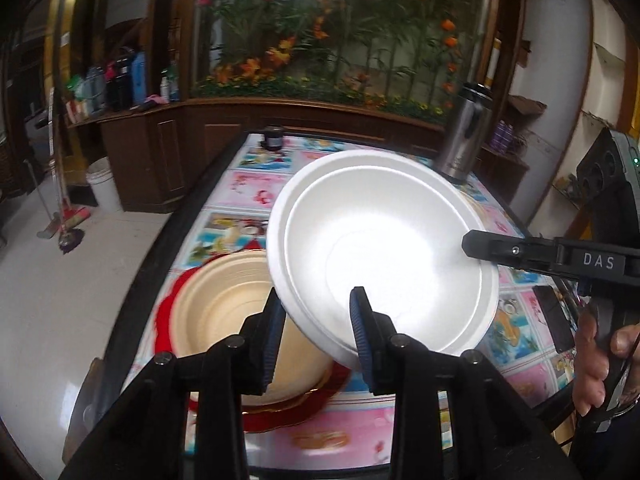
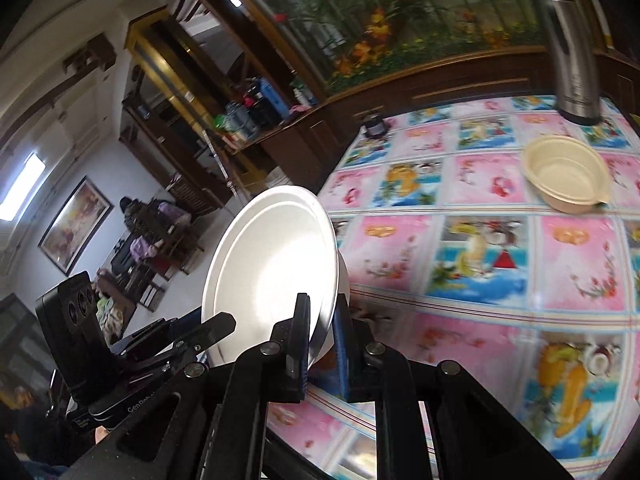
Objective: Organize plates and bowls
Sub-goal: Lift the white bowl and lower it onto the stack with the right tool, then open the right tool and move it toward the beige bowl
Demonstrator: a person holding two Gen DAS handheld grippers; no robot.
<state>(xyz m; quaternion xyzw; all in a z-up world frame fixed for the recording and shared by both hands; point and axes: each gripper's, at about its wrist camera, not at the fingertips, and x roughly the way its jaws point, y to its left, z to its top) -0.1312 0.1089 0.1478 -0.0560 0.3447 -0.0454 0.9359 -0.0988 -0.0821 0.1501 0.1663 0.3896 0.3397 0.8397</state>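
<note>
Bowl (image 1: 380, 252) mid-carry: right gripper (image 2: 322, 344) clamped on its rim, left gripper (image 1: 318, 320) apart around the edge. Next, probably nest it in the tan bowl (image 2: 566, 172).

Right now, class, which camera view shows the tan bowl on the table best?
The right wrist view: the tan bowl stands whole and unobstructed on the patterned tablecloth. In the left wrist view the white bowl hides all but a sliver.

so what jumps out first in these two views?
The white foam bowl, tilted in mid-air above the table, with the right tool clamped on its rim. Below it, a tan plate sits on a red plate near the table's edge, and the left tool straddles the bowl's near rim, open.
</note>
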